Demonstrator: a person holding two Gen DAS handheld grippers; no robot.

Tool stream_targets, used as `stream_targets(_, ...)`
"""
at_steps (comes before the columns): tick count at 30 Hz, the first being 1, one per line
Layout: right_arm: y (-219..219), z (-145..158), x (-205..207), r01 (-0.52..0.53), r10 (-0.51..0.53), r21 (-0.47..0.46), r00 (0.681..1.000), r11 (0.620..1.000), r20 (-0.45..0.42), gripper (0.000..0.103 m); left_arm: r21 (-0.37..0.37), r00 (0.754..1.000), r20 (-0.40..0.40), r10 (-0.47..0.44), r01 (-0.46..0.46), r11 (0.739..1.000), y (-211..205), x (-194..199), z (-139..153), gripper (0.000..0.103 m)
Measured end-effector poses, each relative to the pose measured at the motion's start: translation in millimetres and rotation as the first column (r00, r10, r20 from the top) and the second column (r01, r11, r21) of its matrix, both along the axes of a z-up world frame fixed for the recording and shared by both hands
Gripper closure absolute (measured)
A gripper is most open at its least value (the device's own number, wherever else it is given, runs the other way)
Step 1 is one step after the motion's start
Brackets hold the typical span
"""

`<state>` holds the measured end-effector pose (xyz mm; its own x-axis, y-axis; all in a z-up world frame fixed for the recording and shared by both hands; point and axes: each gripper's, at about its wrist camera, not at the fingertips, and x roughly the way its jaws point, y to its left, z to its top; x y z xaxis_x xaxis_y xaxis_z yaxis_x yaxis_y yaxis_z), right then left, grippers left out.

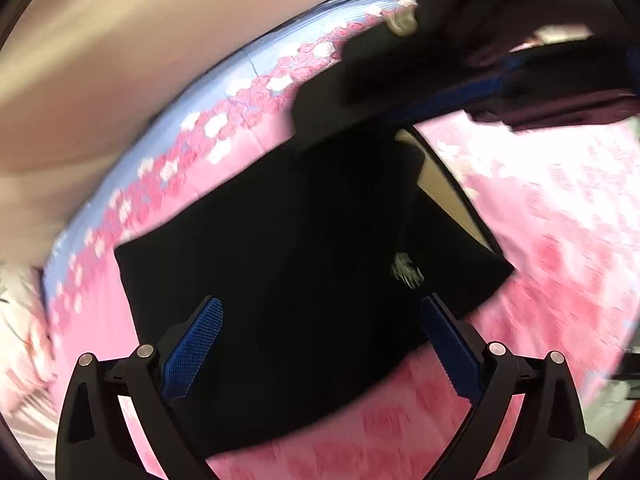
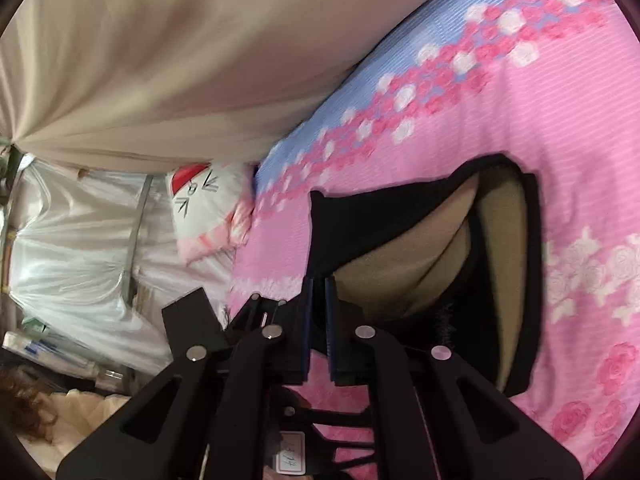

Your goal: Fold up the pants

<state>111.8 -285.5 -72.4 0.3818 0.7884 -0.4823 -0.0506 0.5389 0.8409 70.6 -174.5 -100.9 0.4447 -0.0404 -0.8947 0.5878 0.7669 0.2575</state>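
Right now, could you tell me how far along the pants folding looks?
Partly done: the black pants lie doubled on the pink bedsheet. In hand: the right gripper pinches a waist edge, tan lining showing; the left gripper hovers open. Left: lay that edge down, flatten.

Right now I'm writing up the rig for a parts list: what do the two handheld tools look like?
Both look alike. The left tool has black curved linkage arms with round silver pivot pins and two blue pads with a fine knurled texture. The right tool shows the same, plus a small white handwritten label underneath.
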Motion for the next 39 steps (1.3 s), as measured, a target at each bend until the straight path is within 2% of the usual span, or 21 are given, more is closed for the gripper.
stream_targets(1, -4.6, -0.1, -0.1, 0.005, -0.005, -0.017, 1.0, 1.0, 0.0, 0.095, -0.001, 1.0, 0.02, 0.01, -0.01, 1.0, -3.3, 4.4, -1.6, 0.009)
stream_targets(2, -14.5, 0.3, -2.9, 0.039, -0.039, -0.069, 0.999, 0.997, 0.002, 0.092, 0.001, 0.999, 0.035, 0.033, -0.033, 0.999, -3.7, 8.8, -2.6, 0.015)
stream_targets(4, -36.1, -0.6, -11.5, 0.089, -0.088, -0.103, 0.996, 0.991, 0.017, 0.091, -0.029, 0.994, -0.004, 0.105, -0.105, 0.994, 4.0, 27.9, -1.8, 0.025)
stream_targets(6, -57.0, -4.8, -25.1, 0.149, -0.147, -0.177, 0.989, 0.973, 0.028, 0.088, -0.085, 0.983, -0.068, 0.173, -0.178, 0.98, 20.2, 42.7, -1.2, 0.025)
stream_targets(8, -52.8, -11.7, -30.9, 0.109, -0.104, -0.354, 0.994, 0.929, 0.035, 0.088, -0.106, 0.974, -0.083, 0.211, -0.219, 0.97, 32.0, 49.7, 0.4, 0.025)
stream_targets(11, -27.3, -21.9, -28.6, 0.014, 0.016, -0.489, 0.998, 0.872, 0.057, 0.088, -0.125, 0.962, -0.062, 0.268, -0.273, 0.954, 42.3, 53.7, 7.6, 0.025)
stream_targets(13, -11.4, -25.7, -23.3, -0.026, 0.075, -0.498, 0.994, 0.867, 0.078, 0.088, -0.141, 0.95, -0.03, 0.311, -0.312, 0.94, 43.9, 50.3, 16.7, 0.025)
stream_targets(15, 3.1, -29.2, -11.4, -0.052, 0.112, -0.508, 0.99, 0.86, 0.087, 0.087, -0.165, 0.941, -0.035, 0.336, -0.337, 0.927, 57.5, 58.9, 21.6, 0.025)
stream_targets(19, 14.8, -40.6, 10.1, -0.087, 0.152, -0.522, 0.985, 0.848, 0.083, 0.06, -0.148, 0.944, -0.031, 0.327, -0.328, 0.933, 57.8, 59.3, 25.2, 0.025)
stream_targets(22, 22.8, -44.8, 20.1, -0.097, 0.169, -0.532, 0.982, 0.841, 0.087, 0.057, -0.149, 0.944, -0.034, 0.329, -0.33, 0.932, 59.3, 55.6, 27.7, 0.025)
stream_targets(23, 26.8, -46.5, 23.5, -0.1, 0.175, -0.53, 0.98, 0.842, 0.093, 0.06, -0.142, 0.944, -0.029, 0.329, -0.329, 0.933, 58.4, 52.5, 28.8, 0.025)
stream_targets(24, 27.9, -47.2, 24.4, -0.105, 0.18, -0.528, 0.979, 0.842, 0.092, 0.086, -0.137, 0.945, -0.021, 0.326, -0.326, 0.935, 58.2, 51.3, 28.5, 0.025)
stream_targets(25, 27.9, -49.0, 26.9, -0.115, 0.176, -0.515, 0.982, 0.849, 0.07, 0.099, -0.134, 0.946, -0.017, 0.323, -0.322, 0.937, 58.2, 50.7, 27.9, 0.025)
stream_targets(26, 25.3, -45.2, 28.4, -0.104, 0.159, -0.499, 0.985, 0.86, 0.068, 0.099, -0.132, 0.948, -0.016, 0.319, -0.318, 0.939, 57.4, 49.0, 28.0, 0.025)
stream_targets(29, 3.5, -12.6, 13.3, -0.013, 0.112, -0.525, 0.981, 0.851, 0.158, 0.1, -0.146, 0.953, -0.024, 0.302, -0.302, 0.942, 55.0, 43.4, 31.8, 0.025)
stream_targets(30, -9.7, -18.2, 9.7, 0.023, 0.064, -0.527, 0.987, 0.849, 0.146, 0.1, -0.153, 0.958, -0.026, 0.287, -0.288, 0.945, 52.6, 40.1, 33.6, 0.024)
stream_targets(32, -29.1, -60.9, 13.4, 0.004, 0.012, -0.565, 1.0, 0.825, 0.025, 0.099, -0.156, 0.969, -0.037, 0.245, -0.248, 0.956, 43.4, 30.0, 30.0, 0.021)
stream_targets(33, -41.9, -70.1, 11.3, 0.036, -0.026, -0.483, 0.999, 0.875, 0.026, 0.099, -0.144, 0.971, -0.043, 0.233, -0.237, 0.961, 39.0, 26.9, 24.6, 0.019)
stream_targets(35, -49.0, -61.5, 10.5, 0.052, -0.045, -0.435, 0.999, 0.899, 0.027, 0.098, -0.107, 0.976, -0.063, 0.209, -0.214, 0.971, 28.6, 20.3, 7.1, 0.019)
stream_targets(37, -49.7, -45.6, 5.7, 0.062, -0.034, -0.46, 0.997, 0.886, 0.069, 0.097, -0.056, 0.98, -0.087, 0.179, -0.184, 0.981, 19.6, 11.9, -10.4, 0.019)
stream_targets(39, -64.9, -30.4, -6.7, 0.158, -0.12, -0.507, 0.987, 0.847, 0.108, 0.095, -0.031, 0.984, -0.079, 0.158, -0.16, 0.987, 15.6, 4.4, -15.4, 0.019)
